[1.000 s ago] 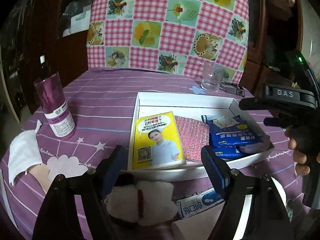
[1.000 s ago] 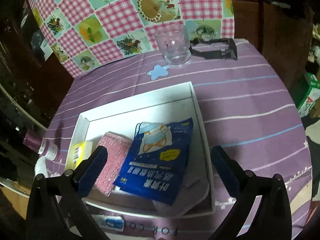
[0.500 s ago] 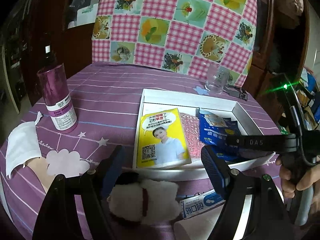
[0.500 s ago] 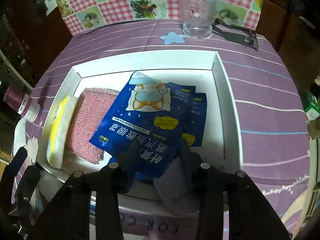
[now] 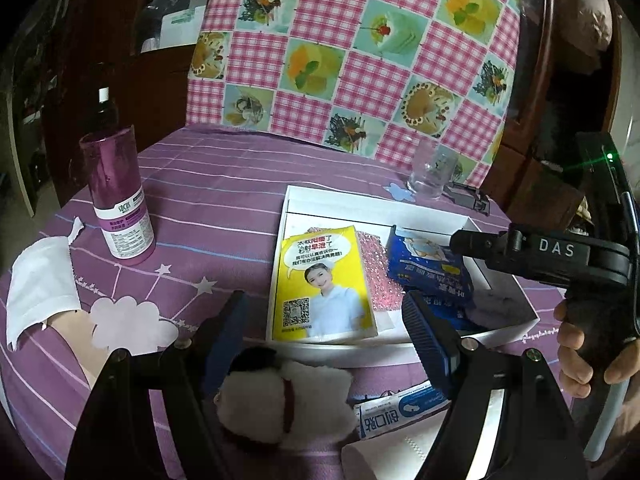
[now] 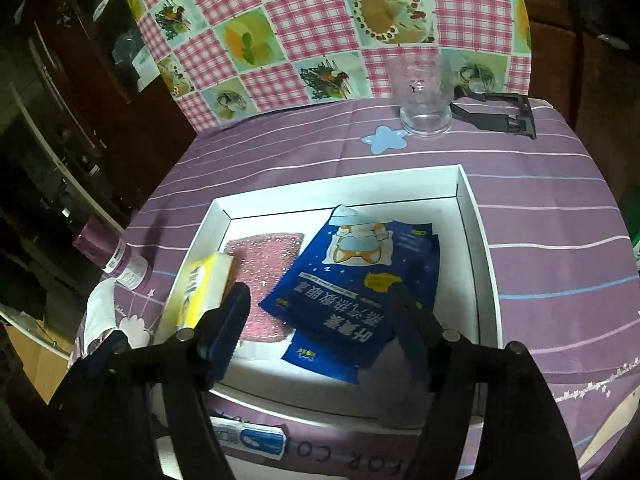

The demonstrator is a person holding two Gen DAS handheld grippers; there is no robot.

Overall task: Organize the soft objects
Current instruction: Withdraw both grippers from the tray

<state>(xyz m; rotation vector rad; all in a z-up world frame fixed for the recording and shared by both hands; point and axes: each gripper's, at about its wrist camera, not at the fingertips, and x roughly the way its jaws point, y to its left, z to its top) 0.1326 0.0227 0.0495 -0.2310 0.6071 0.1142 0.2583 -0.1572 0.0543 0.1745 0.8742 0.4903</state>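
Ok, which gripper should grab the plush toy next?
Left. The left gripper is open with the plush toy lying between its fingers, outside the white tray. The right gripper is open over the tray's blue packets.

Home: tablecloth (image 5: 224, 184), wooden cabinets (image 6: 72, 92)
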